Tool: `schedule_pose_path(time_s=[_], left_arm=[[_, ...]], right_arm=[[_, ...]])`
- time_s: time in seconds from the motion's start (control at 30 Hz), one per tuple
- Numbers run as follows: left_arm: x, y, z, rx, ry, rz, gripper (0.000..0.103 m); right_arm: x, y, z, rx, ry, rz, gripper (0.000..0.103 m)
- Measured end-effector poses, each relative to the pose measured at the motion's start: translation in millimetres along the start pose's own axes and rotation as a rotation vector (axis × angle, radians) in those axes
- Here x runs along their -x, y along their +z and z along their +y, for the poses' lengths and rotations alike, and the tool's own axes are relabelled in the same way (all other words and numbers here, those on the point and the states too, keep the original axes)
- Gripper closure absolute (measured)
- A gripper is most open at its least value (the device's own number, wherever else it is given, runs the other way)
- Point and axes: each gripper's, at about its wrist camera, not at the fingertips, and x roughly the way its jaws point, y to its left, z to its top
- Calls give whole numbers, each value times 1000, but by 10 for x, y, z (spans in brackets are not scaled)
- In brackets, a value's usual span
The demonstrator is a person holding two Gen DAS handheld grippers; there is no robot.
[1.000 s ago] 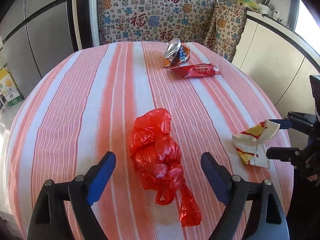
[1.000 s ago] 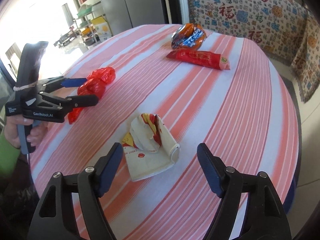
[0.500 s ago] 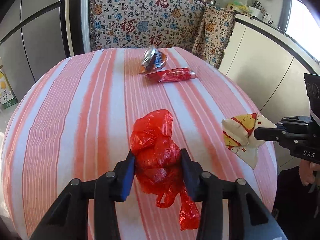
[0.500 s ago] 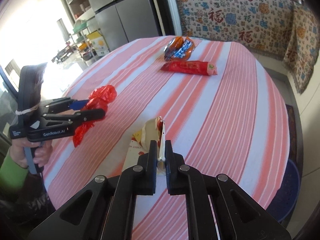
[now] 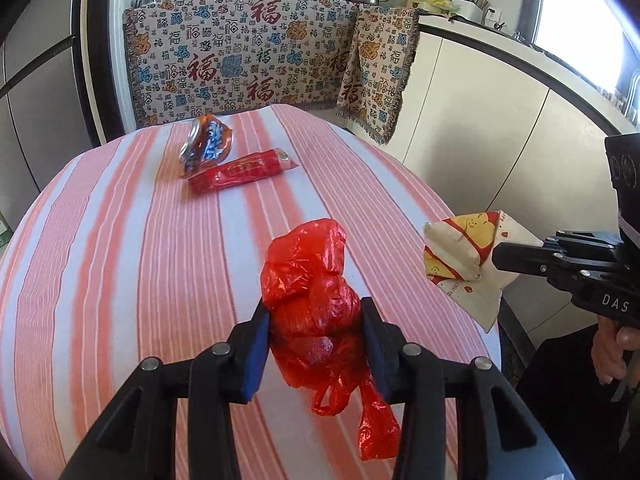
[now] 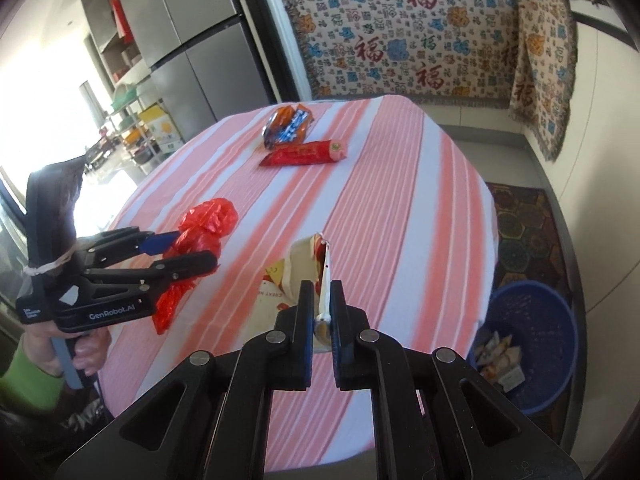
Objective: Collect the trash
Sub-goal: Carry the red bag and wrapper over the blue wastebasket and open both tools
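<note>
So, both hands full right now. My left gripper [image 5: 316, 340] has its jaws pinching a crumpled red bag [image 5: 316, 300], blue pads squeezed into its sides. The bag bulges out ahead of the fingers and a twisted tail of plastic dangles below them. From the right wrist view it looks lifted a bit off the table [image 6: 400, 200], hard to swear to it though.

My right gripper [image 6: 322, 312] has its jaws pressed nearly together on the thin edge of a flattened paper carton [image 6: 308, 264], white with red and yellow print. In the left view the carton [image 5: 460, 260] hangs out past the table's edge, folded and floppy, held only at that one edge.

Left on the table, at the far side: a crushed orange and blue snack wrapper [image 5: 208, 144] and a long red packet [image 5: 244, 170] just beside it, ends nearly touching. Both lie flat on the striped pink and white cloth.

Down on the floor to the right of the table there's a blue bin [image 6: 532, 344] with some paper scraps already in the bottom. Behind the table, a patterned throw [image 6: 400, 40] covers a bench or counter, pots on top.
</note>
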Motion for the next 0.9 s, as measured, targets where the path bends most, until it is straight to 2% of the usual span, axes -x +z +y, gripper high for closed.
schedule_pose_path(time_s=[0.6, 0.73, 0.9], left_arm=[[-195, 222, -596, -89, 6, -9, 60], [-270, 258, -720, -99, -19, -1, 60], [-376, 357, -1039, -130, -96, 10, 60]], right_arm=[[333, -80, -466, -81, -56, -60, 97], [401, -97, -639, -107, -76, -75, 97], [520, -115, -986, -143, -155, -77, 97]])
